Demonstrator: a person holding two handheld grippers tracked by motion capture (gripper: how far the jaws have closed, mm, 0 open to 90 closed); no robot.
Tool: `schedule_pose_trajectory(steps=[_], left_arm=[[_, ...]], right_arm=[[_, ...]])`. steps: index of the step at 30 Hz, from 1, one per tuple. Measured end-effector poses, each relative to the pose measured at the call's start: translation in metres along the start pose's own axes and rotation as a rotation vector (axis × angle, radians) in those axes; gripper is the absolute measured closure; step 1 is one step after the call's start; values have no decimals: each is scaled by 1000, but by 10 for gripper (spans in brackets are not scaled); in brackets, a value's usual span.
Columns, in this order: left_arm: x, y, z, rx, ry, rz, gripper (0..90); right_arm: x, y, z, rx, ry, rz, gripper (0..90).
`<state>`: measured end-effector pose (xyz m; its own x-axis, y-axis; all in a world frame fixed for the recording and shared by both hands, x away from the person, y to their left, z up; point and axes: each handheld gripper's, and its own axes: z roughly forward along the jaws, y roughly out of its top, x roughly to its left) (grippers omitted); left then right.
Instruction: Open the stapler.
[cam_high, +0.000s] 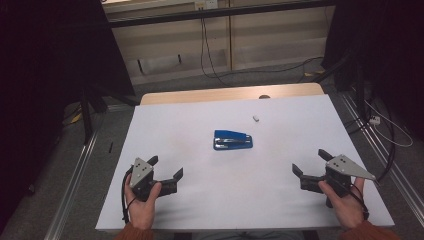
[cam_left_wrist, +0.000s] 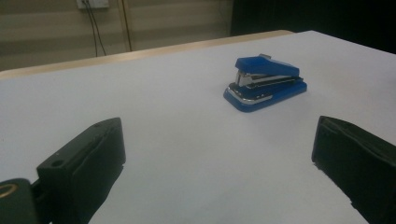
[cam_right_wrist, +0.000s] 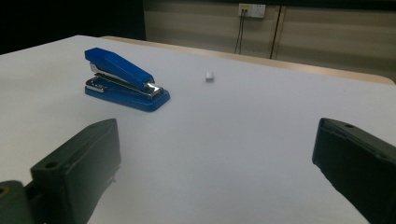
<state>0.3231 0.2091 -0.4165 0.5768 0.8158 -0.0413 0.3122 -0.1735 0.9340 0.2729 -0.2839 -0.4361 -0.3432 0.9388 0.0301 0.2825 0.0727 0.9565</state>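
A blue stapler (cam_high: 233, 140) lies at the middle of the white table (cam_high: 200, 200) in the high view, with a small white block (cam_high: 255, 118) just up and right of it; no brand or writing is readable on either. The left gripper (cam_high: 165, 170), low left, and the right gripper (cam_high: 310, 162), low right, are each held with jaws spread wide apart, gripping nothing, well apart from the stapler.

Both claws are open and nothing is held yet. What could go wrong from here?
1. The stapler lies loose on the smooth table; a push from one claw may slide it instead of gripping it.
2. The small white piece beyond it could be knocked away.
3. The left claw and right claw could collide at the stapler.
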Motion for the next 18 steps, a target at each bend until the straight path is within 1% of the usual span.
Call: schedule_pose_trajectory(steps=[2,4,5,6,8,10,11,12,13,16,17,18], left_arm=[[1,-1,0,2,-3,-6,28],[1,-1,1,3,-11,-7,28],[0,0,1,6,-18,5,27],[0,0,1,6,-18,5,27],[-2,0,3,20,-35,19,27],[-3,0,3,13,-32,16,29],[-3,1,3,16,-41,18,36],[-3,1,3,16,-41,18,48],[-2,1,4,23,-53,18,53],[-3,1,6,25,-56,17,52],[-3,1,7,35,-63,28,55],[-3,1,7,35,-63,28,59]], right_arm=[[1,1,0,-5,2,-8,6],[4,1,0,-17,16,-13,6],[7,2,2,-14,20,-15,6],[7,2,2,-14,20,-15,6],[10,1,6,-7,33,-1,8],[12,1,9,3,31,-6,13],[13,1,11,8,36,-5,13],[13,1,11,8,36,-5,13],[15,1,14,14,51,-9,14],[16,1,16,17,59,-12,16],[18,2,19,22,69,-22,16],[18,2,19,22,73,-25,18]])
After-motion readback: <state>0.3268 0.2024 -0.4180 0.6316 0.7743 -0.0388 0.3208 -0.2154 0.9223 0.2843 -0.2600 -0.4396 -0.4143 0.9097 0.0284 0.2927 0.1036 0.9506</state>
